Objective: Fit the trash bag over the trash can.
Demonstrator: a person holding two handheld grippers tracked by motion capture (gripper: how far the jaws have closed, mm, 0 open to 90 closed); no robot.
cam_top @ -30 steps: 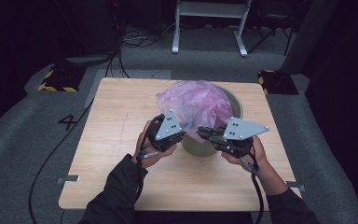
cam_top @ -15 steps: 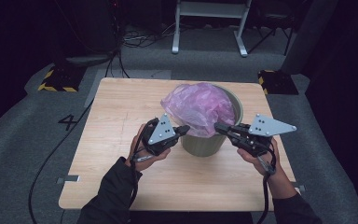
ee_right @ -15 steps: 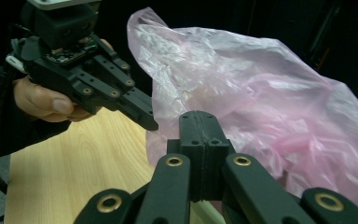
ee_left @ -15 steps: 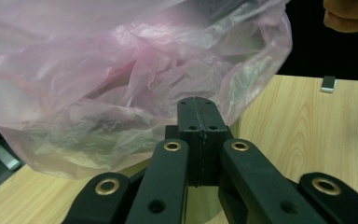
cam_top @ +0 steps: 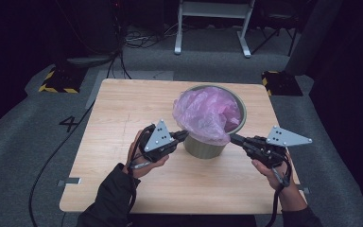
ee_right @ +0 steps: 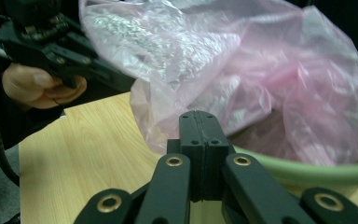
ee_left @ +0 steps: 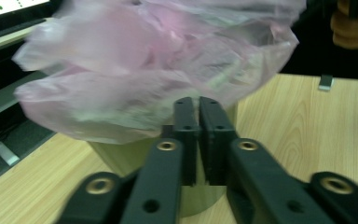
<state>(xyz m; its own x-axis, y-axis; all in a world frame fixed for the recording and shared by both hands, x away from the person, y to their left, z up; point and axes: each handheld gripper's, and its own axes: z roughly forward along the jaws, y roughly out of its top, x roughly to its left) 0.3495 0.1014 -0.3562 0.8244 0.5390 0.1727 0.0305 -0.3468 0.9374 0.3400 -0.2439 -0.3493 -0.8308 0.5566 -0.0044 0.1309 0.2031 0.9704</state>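
A pale green bin point(cam_top: 203, 150) stands on the wooden table point(cam_top: 123, 113), with a crumpled pink plastic bag point(cam_top: 208, 113) in it that spills over the near rim. My left gripper point(cam_top: 185, 135) points at the bin's left side just under the bag's overhang. Its jaws have just been opening and stand a thin slit apart point(ee_left: 198, 100); I see no film between them. My right gripper point(cam_top: 232, 138) comes in from the bin's right. Its jaws are pressed together point(ee_right: 199, 114) at the bag's point(ee_right: 242, 60) lower hem, which stretches toward them.
The bin sits right of the table's middle, near the far edge. Bare wood lies to its left and in front of it. Beyond the table are a grey floor, cables, yellow-black marked feet point(cam_top: 56, 81) and a white frame point(cam_top: 212, 28).
My right gripper has moved right and slightly nearer, from the bin's front to beside it, and the bag has shifted right with it. The left gripper has barely moved.
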